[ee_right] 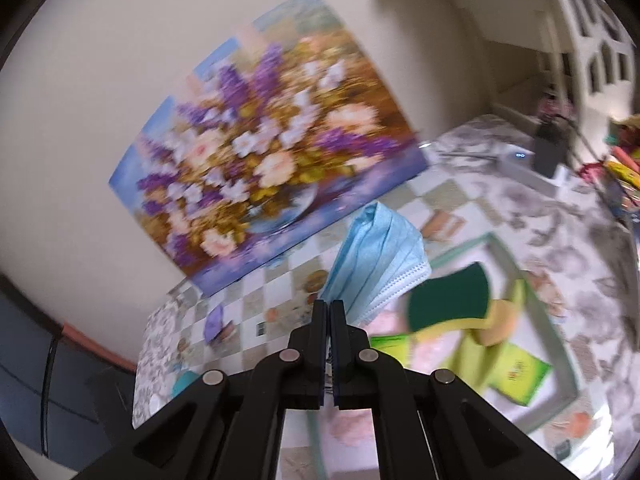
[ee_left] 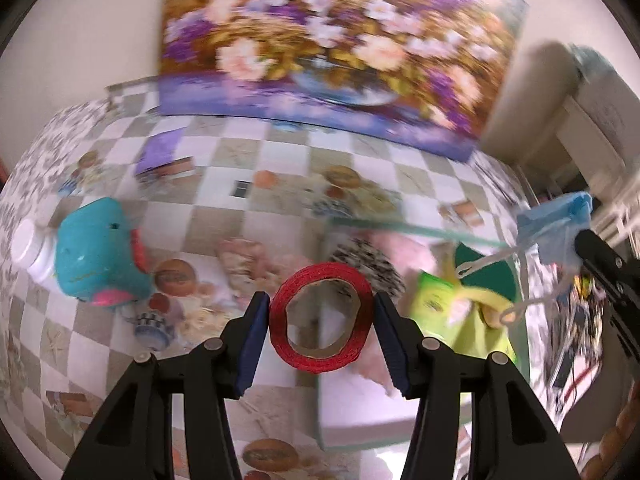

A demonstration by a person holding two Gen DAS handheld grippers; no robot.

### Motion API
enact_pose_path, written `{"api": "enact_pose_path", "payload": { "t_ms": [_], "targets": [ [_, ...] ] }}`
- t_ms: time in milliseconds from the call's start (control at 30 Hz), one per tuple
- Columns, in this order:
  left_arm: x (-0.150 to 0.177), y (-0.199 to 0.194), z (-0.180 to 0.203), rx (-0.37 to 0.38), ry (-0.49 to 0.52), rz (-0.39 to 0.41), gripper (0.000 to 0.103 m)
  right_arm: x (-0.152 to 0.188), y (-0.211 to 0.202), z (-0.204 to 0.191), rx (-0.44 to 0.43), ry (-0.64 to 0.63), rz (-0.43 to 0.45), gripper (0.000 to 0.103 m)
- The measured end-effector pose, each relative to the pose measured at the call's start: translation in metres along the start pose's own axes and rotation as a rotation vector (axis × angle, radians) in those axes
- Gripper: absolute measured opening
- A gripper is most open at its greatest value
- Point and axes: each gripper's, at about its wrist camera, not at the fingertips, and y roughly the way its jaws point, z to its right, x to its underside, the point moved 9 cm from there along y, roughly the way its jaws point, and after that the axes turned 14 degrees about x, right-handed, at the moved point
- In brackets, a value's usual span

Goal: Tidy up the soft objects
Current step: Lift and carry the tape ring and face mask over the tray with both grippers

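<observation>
Red tape roll (ee_left: 320, 316) (unlabelled) between jaws; green packet's (ee_right: 516, 376) print unreadable.

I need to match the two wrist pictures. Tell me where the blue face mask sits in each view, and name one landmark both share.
Left wrist view: the blue face mask is at the right edge, hanging from the right claw.
Right wrist view: the mask is at centre, rising from the shut claw.
Shared landmark: the flower painting leaning on the wall behind the table.
</observation>
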Motion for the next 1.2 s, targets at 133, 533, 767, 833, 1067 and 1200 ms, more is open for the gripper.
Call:
{"api": "enact_pose_path", "payload": {
  "t_ms": [133,533,767,833,1067,1200],
  "targets": [
    [0.014,0.011,0.025,0.018,0.068,-0.054,0.054,0.006,-0.006,0.029,0.045,0.029,-0.006,0.002],
    [0.066,0.043,0.036,0.065,0.066,-0.263,0.054,0.059,0.043,0.069,0.146,-0.007,-0.229,0.002],
    [0.087,0.058,0.015,0.049,0.014,-0.352,0.054,0.083,0.068,0.075,0.193,-0.053,-0.317,0.002],
    [0.088,0.060,0.016,0.039,0.026,-0.358,0.054,0.088,0.074,0.078,0.204,-0.061,-0.343,0.002],
    [0.093,0.075,0.018,-0.005,0.072,-0.391,0.054,0.105,0.093,0.085,0.232,-0.074,-0.415,0.003],
    [0.092,0.074,0.020,-0.019,0.097,-0.388,0.055,0.109,0.097,0.084,0.249,-0.092,-0.429,0.006]
  ]
}}
